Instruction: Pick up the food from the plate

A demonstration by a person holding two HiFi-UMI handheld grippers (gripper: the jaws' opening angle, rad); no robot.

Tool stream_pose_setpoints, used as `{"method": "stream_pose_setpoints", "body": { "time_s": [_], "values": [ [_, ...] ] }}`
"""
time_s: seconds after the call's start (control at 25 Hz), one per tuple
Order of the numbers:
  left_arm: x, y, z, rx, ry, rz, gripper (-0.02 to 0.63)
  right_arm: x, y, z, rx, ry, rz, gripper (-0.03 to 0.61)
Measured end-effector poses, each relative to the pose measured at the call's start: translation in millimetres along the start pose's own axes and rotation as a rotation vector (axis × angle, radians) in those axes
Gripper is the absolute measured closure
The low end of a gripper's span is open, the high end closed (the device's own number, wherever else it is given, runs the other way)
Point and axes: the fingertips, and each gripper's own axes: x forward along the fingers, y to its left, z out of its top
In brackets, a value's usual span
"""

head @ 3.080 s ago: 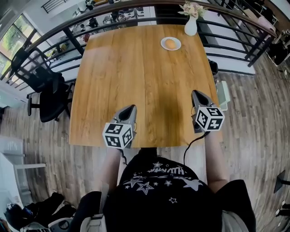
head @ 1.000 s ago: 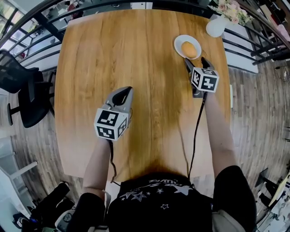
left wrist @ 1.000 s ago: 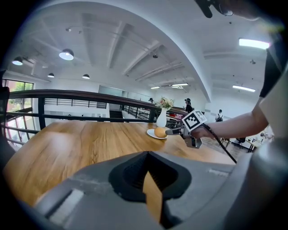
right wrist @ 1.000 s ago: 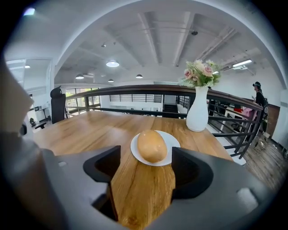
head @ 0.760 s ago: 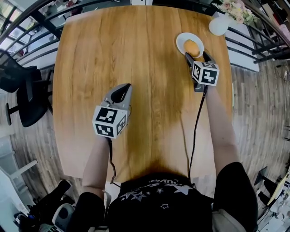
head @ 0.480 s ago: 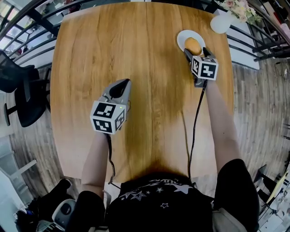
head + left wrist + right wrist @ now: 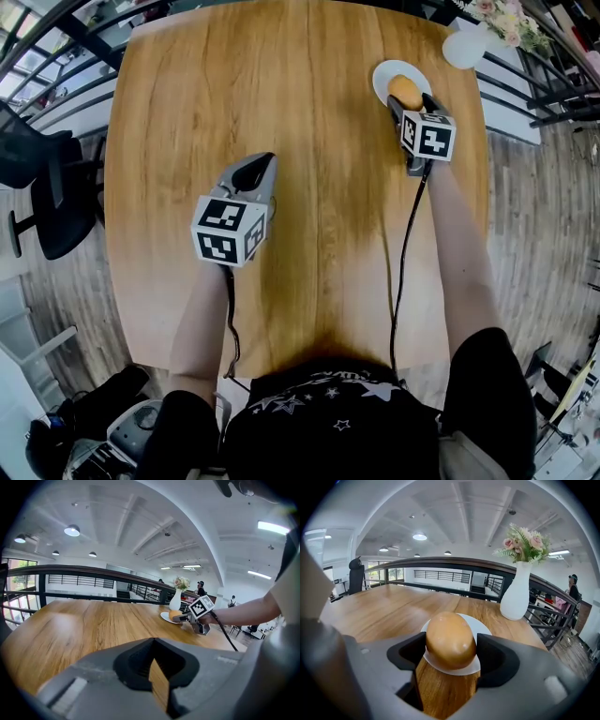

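My left tongs (image 7: 261, 164), pressed together and empty, hover over the counter (image 7: 187, 94) well to the left of the plate (image 7: 480, 627), while my right tongs (image 7: 451, 651) have pushed forward and down in the last second to reach it. Their jaws, spread wide and just now narrowing, bracket the golden bun (image 7: 450, 639), which sits on the plate between the two pads. A grip looks close.

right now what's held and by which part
Nothing yet: right tool has just been closing on the bun, at its sides, on the plate; left tool empty.
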Motion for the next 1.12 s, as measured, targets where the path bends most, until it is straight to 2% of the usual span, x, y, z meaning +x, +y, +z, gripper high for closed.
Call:
{"method": "stream_pose_setpoints", "body": {
  "time_s": [0.28, 0.56, 1.12],
  "values": [
    [-1, 1, 0, -0.014, 0.004, 0.002, 0.615, 0, 2, 2, -0.035, 0.018, 0.016, 0.242],
    [-8, -5, 8, -0.009, -0.007, 0.009, 0.615, -14, -1, 17, -0.034, -0.019, 0.015, 0.242],
    [-56, -26, 33, 0.000, -0.062, 0.018, 0.615, -97, 22, 52, 0.093, -0.155, 0.058, 0.244]
  ]
}}
